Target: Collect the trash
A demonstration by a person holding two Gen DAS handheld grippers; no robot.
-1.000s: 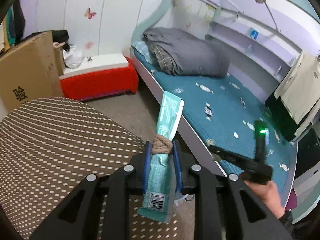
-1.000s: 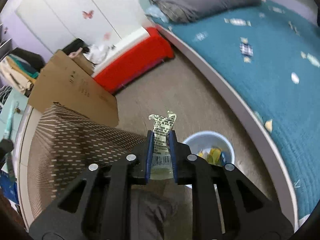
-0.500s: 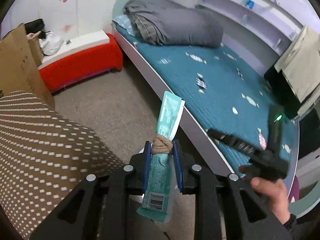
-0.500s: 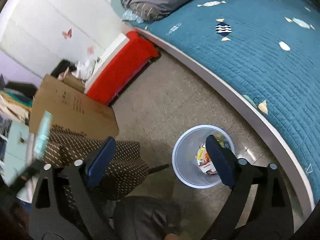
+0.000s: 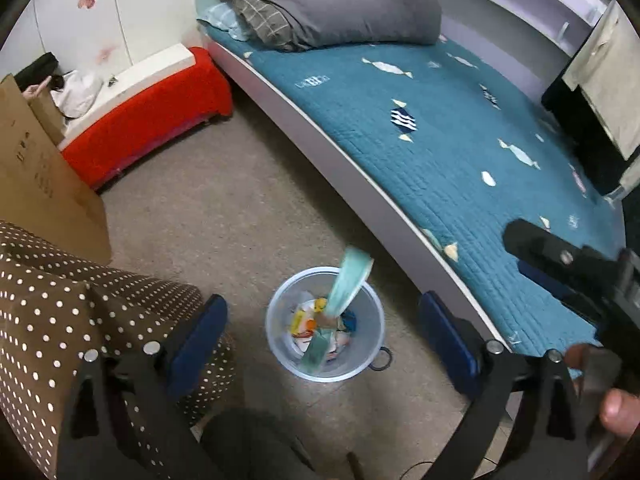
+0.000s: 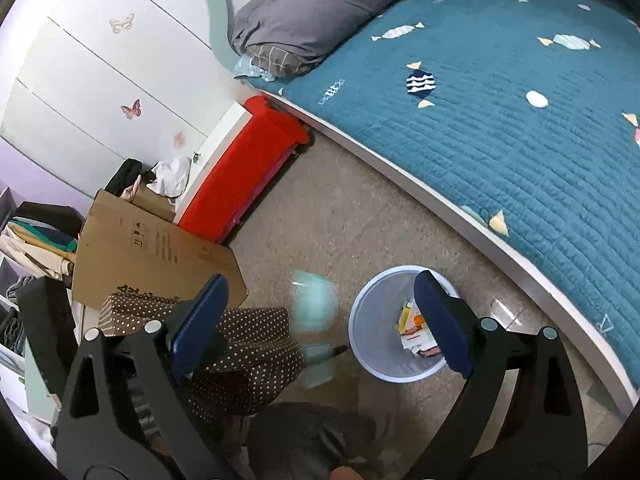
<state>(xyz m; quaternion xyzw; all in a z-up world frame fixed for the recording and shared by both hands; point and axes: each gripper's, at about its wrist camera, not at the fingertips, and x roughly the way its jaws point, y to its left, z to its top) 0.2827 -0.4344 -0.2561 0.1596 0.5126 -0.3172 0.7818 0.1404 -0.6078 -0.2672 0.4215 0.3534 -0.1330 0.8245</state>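
Left wrist view: the left gripper (image 5: 322,326) points steeply down at the floor, its jaws opening and already wide, with nothing pressed between the blue pads (image 5: 198,334). Between them, a long teal wrapper (image 5: 346,286) shows blurred over the pale blue wastebasket (image 5: 280,344); its upper end stands above the rim and its lower end looks to be inside, but whether it touches the basket cannot be told. Colourful packets and papers (image 5: 306,322) lie on the basket's bottom. The basket stands on the beige floor (image 5: 224,208) just beside the white edge of the bed (image 5: 360,168), which carries a teal quilt with candy prints and a folded grey duvet (image 5: 340,4). A brown polka-dot cushion (image 5: 52,296) fills the lower left; behind it is a cardboard sheet (image 5: 36,176), and farther back a red bench (image 5: 148,112). At the right edge the right gripper (image 5: 568,276) shows as a black frame held by a hand (image 5: 616,404).

Right wrist view: the right gripper (image 6: 320,322) has its jaws spread wide and empty. The wastebasket (image 6: 364,344) sits under the right pad (image 6: 444,324), with scraps inside. The teal wrapper (image 6: 314,312) appears as a blurred streak left of the basket, in front of the polka-dot cushion (image 6: 248,352). The cardboard sheet (image 6: 152,256) leans behind the cushion, and folded clothes (image 6: 36,236) are stacked at the far left.
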